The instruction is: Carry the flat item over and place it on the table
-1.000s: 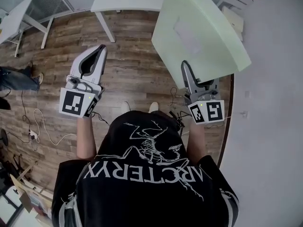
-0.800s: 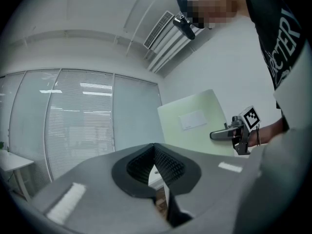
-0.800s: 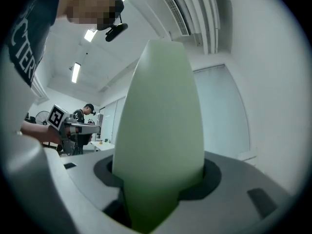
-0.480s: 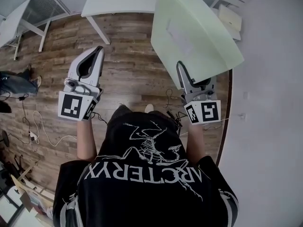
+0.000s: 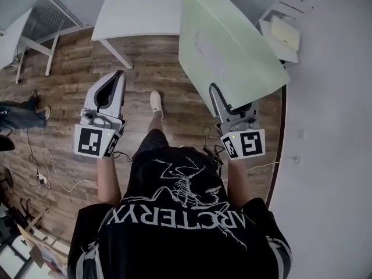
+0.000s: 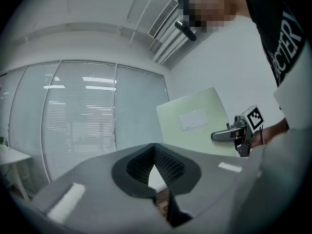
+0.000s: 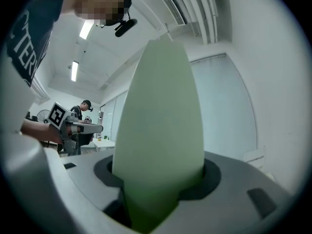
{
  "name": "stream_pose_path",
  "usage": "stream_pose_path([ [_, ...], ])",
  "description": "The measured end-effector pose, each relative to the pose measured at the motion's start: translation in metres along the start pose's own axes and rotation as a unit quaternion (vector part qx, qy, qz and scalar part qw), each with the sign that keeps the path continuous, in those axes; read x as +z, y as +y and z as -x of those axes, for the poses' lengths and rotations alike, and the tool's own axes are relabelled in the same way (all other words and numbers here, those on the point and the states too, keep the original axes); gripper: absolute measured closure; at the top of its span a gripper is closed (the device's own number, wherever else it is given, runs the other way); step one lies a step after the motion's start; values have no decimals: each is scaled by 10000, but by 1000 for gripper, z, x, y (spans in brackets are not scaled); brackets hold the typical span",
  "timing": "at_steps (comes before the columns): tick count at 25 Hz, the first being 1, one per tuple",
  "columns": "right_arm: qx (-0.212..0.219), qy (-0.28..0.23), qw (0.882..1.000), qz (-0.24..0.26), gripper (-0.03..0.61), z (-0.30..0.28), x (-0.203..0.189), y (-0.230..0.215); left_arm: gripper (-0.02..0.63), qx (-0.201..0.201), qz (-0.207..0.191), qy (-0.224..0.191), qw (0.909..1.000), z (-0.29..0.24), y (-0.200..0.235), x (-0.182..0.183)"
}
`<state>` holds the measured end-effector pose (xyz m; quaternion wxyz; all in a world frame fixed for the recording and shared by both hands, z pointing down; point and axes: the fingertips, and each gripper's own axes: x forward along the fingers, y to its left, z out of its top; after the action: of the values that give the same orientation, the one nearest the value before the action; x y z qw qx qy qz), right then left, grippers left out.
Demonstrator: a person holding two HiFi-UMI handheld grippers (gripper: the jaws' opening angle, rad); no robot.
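flat item (image 5: 232, 45) is a big pale green board. it sticks out in front of the person, up in the air over the wood floor (image 5: 157, 68). it is not on the white table (image 5: 139, 10) yet. in the head view its far end reaches the table's near edge.

the right gripper (image 5: 215, 93) holds the board by its near edge, with the jaws pressed on both sides of it. the left gripper (image 5: 115, 79) has its jaws closed together and holds nothing. it is well apart from the board.

the step now looks like the carry. to do it well, the grip should stay tight, since one gripper holds a wide board that could tip or slip. the board should stay up off the floor, go over the table top, lie down flat, and only then be let go.

no box, bowl or bin shows here, so nothing is inside anything.
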<state>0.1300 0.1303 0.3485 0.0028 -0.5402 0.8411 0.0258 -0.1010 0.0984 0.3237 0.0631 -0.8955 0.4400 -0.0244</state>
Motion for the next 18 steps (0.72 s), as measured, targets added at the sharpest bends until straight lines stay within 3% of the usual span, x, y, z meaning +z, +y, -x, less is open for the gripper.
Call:
stream_pose_path([
  [5,-119,2,9999,5,304,-115,-2,-22,603,-221,47,33,9997,-89,85,-20],
  [11,-551,119,9984,-45,304,-233,-3,-63,603,-212,156,-36,9996,-186,183,-18],
  [18,-967,202,9951,-18,304,-300,-19,-111,603,-335,203,160,9991,-258,214,-34],
])
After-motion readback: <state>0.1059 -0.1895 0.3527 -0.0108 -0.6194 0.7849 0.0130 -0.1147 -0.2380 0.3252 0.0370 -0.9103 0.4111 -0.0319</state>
